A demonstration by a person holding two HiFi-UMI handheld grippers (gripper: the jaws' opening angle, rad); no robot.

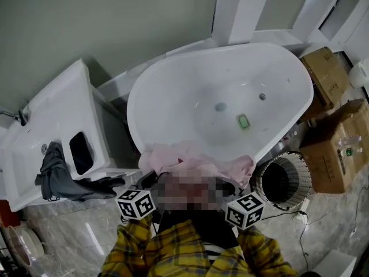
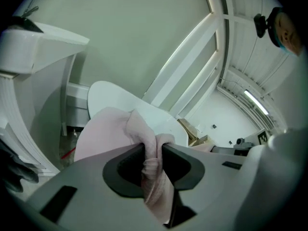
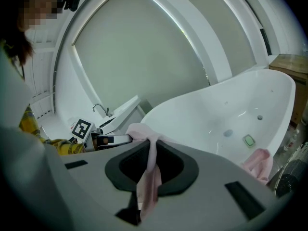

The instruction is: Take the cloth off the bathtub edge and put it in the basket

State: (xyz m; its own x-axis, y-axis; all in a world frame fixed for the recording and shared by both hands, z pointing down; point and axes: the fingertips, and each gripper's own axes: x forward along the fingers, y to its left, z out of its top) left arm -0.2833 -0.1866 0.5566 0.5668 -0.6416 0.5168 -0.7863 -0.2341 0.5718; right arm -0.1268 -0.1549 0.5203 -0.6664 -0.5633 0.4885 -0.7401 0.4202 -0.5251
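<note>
I'm looking at a bathroom: a white bathtub (image 1: 219, 91), a sink basin (image 1: 34, 149) left of it, marble floor (image 1: 75, 235).

We hold both grippers side by side at the near edge, yellow-plaid sleeves (image 1: 134, 242) drawn in below them, the left gripper (image 2: 153, 149) with jaws pinched on a bunched fold of pink cloth (image 2: 107, 134), the right gripper (image 3: 153, 144) clamped on a thinner fold.

A grey marbled stone floor (image 1: 69, 235) carries a white oval bathtub (image 1: 135, 105), a round white wire basket (image 1: 305, 175) just beside its near end, brown cardboard boxes (image 1: 331, 154) — and a white washbasin unit (image 1: 63, 105). A pale pink cloth (image 1: 196, 161) lies over the tub's near rim.
</note>
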